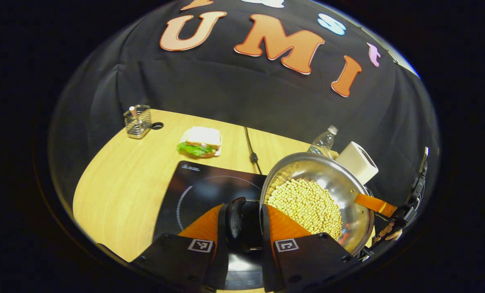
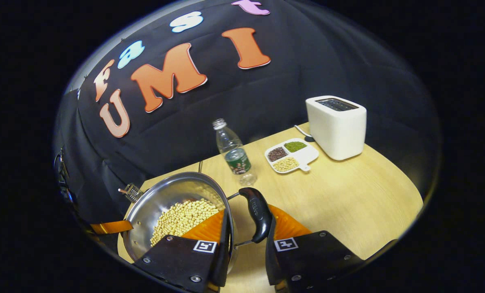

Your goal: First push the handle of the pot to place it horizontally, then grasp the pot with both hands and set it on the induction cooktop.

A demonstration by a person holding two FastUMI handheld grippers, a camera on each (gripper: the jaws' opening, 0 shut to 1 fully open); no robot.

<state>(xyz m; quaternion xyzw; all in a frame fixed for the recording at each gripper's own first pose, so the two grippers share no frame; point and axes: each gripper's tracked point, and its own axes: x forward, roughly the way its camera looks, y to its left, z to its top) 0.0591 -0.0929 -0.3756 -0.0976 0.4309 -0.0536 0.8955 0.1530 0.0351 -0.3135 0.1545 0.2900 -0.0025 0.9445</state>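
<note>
The pot (image 1: 340,183) is shiny silver, filled with pale yellow beans (image 1: 305,203); its side handle (image 2: 256,213) is black. The cooktop (image 1: 202,191) is black with thin white ring markings. Both tongs (image 1: 248,228) have orange fingers and black bodies bearing black-and-white square markers. The bench (image 2: 348,195) is light wood. The toaster (image 2: 336,126) is white.

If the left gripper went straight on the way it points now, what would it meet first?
The left gripper already has the pot's black handle between its fingers, so it would likely drive into that handle and the pot wall first; depth is unclear.
</note>
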